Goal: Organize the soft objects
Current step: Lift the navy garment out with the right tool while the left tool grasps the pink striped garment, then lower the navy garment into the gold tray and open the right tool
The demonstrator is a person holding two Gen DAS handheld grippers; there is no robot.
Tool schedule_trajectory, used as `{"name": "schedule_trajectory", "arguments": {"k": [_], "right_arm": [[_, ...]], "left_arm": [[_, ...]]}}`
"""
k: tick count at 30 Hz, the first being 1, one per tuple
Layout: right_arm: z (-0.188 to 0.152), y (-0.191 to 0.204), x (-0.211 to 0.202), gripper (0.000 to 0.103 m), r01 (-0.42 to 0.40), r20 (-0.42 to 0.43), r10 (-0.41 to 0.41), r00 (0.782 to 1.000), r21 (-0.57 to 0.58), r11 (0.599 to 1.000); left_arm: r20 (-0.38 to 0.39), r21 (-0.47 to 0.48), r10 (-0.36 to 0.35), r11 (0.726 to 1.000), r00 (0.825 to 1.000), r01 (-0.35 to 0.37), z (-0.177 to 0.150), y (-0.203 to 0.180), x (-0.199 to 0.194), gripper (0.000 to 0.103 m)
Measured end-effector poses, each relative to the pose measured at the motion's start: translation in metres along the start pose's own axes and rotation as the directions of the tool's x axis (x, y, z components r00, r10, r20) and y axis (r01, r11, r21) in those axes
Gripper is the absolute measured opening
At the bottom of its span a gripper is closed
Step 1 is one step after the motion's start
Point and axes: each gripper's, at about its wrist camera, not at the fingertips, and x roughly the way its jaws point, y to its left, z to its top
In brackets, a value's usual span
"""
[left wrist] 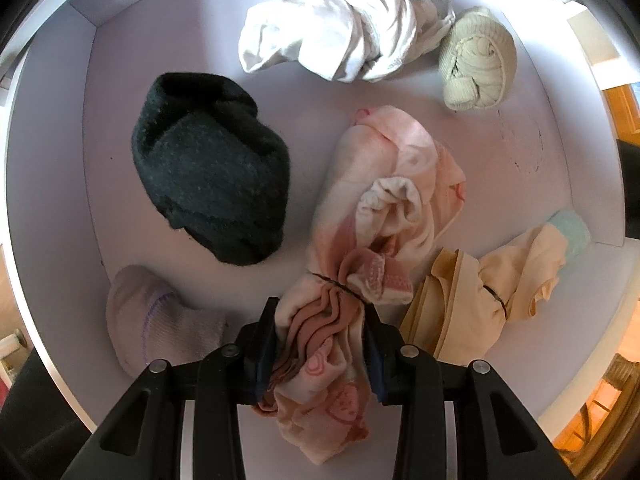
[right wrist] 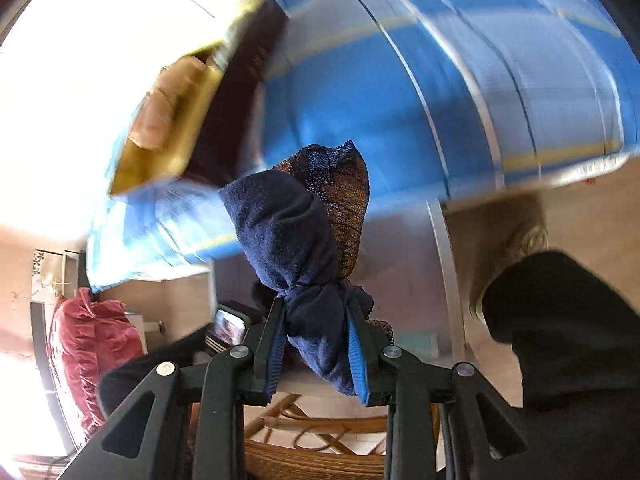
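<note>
The pink bundle [left wrist: 360,208] is clamped by the left gripper [left wrist: 320,344] inside the white drawer [left wrist: 48,184]; it is crowded by a black roll [left wrist: 208,184], cream bundle [left wrist: 492,292] and white garment [left wrist: 340,36]. A navy bundle [right wrist: 304,256] is pinched in the right gripper [right wrist: 316,344], aloft.

left wrist view: you see even, soft daylight on the white drawer [left wrist: 120,184], glare at its top right corner, faint shadows under the bundles, fisheye bending at the rim. right wrist view: your background smears with motion blur, the upper left is blown out, only the navy bundle [right wrist: 296,248] stays sharp.
</note>
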Motion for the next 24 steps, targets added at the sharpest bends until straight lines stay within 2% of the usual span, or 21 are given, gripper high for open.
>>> {"name": "schedule_trajectory", "arguments": {"k": [5, 11, 14, 18, 24], "right_arm": [[0.039, 0.038, -0.029, 0.027, -0.006, 0.053, 0.009, 0.999, -0.053, 0.999], [0.092, 0.082, -0.034, 0.027, -0.019, 0.101, 0.027, 0.995, -0.078, 0.997], [0.115, 0.100, -0.024, 0.027, -0.027, 0.105, 0.034, 0.994, -0.067, 0.997], [0.138, 0.122, 0.001, 0.027, 0.009, 0.117, 0.000, 0.993, -0.081, 0.997], [0.186, 0.143, 0.035, 0.027, -0.064, 0.142, 0.063, 0.988, 0.003, 0.998]], "left_arm": [[-0.001, -0.002, -0.002, 1.000, 1.000, 0.002, 0.002, -0.008, 0.005, 0.038], [-0.002, 0.002, -0.012, 1.000, 1.000, 0.012, 0.003, -0.011, 0.009, 0.038], [-0.005, 0.003, -0.012, 1.000, 1.000, 0.012, 0.003, -0.009, 0.010, 0.038], [-0.006, 0.000, -0.016, 1.000, 1.000, 0.016, 0.002, -0.006, 0.010, 0.038], [-0.010, -0.012, -0.029, 1.000, 1.000, 0.029, 0.001, -0.002, 0.012, 0.038]]}}
